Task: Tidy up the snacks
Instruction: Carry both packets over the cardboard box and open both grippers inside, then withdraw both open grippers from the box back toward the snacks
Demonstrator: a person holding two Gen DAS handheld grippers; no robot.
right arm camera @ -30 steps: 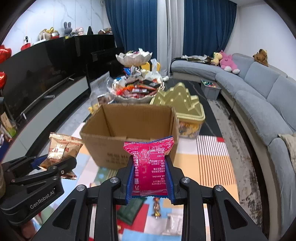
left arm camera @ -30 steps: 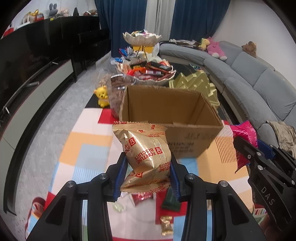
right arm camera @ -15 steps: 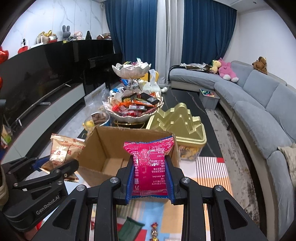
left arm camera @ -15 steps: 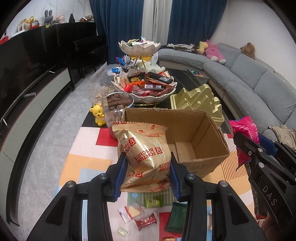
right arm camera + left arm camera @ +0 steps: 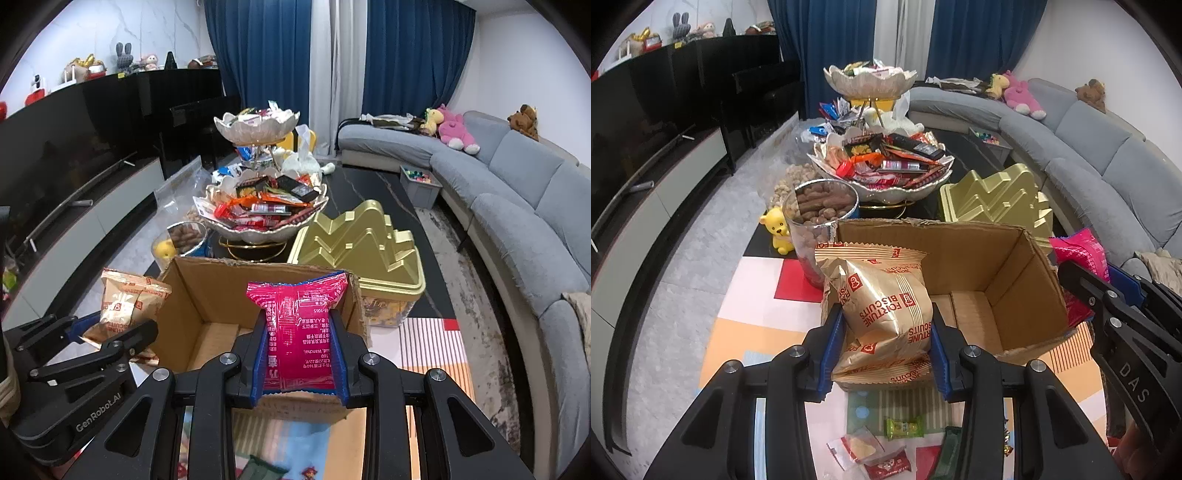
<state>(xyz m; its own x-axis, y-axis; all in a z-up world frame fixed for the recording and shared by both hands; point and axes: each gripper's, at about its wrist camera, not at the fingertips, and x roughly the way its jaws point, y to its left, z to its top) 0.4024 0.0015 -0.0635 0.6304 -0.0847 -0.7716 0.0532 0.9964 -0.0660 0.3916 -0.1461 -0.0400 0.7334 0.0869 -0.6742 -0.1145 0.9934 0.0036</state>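
Observation:
My left gripper is shut on a gold biscuit packet, which hangs over the near left corner of an open cardboard box. The box floor shows bare. My right gripper is shut on a pink snack packet, held above the box's near rim. In the right wrist view the gold packet and left gripper sit at the box's left side. The pink packet shows at the box's right side in the left wrist view.
Behind the box stand a two-tier bowl heaped with snacks, a clear jar of brown snacks, a gold lidded container and a yellow bear figure. Small wrapped sweets lie on the patterned mat below. A grey sofa curves along the right.
Both grippers have moved forward with their packets, from in front of the box to over its near edge. The box's inside has come into view. Neither grip has changed.

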